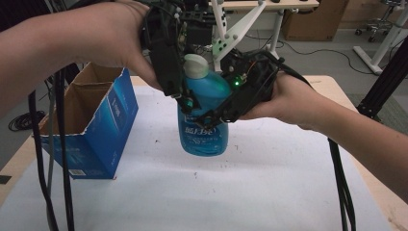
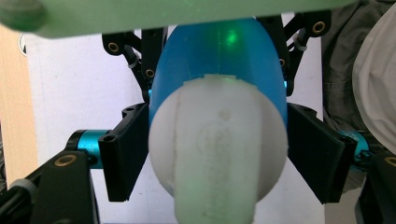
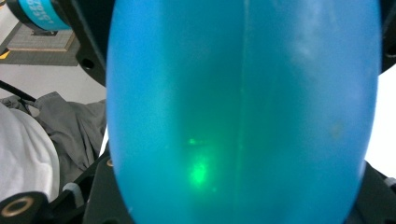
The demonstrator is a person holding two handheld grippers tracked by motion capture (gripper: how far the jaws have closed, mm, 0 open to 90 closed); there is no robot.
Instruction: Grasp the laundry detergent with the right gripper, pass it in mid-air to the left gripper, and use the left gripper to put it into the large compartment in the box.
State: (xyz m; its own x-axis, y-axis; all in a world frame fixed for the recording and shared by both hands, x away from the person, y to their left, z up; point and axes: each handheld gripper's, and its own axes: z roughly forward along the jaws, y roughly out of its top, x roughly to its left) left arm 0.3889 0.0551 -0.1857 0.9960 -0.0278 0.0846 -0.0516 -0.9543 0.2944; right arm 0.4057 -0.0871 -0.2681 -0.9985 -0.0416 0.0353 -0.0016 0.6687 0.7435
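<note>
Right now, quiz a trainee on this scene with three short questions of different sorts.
1. True or false: the blue bottle lies flat on the table.
2. What colour is the bottle's cap?
3. The open cardboard box stands on which side of the bottle in the high view: A left, B right?

Key: 1 false, it is upright, with the left gripper and right gripper at it; 2 white; 3 A.

One bottle (image 1: 202, 115), one box (image 1: 91, 130).
</note>
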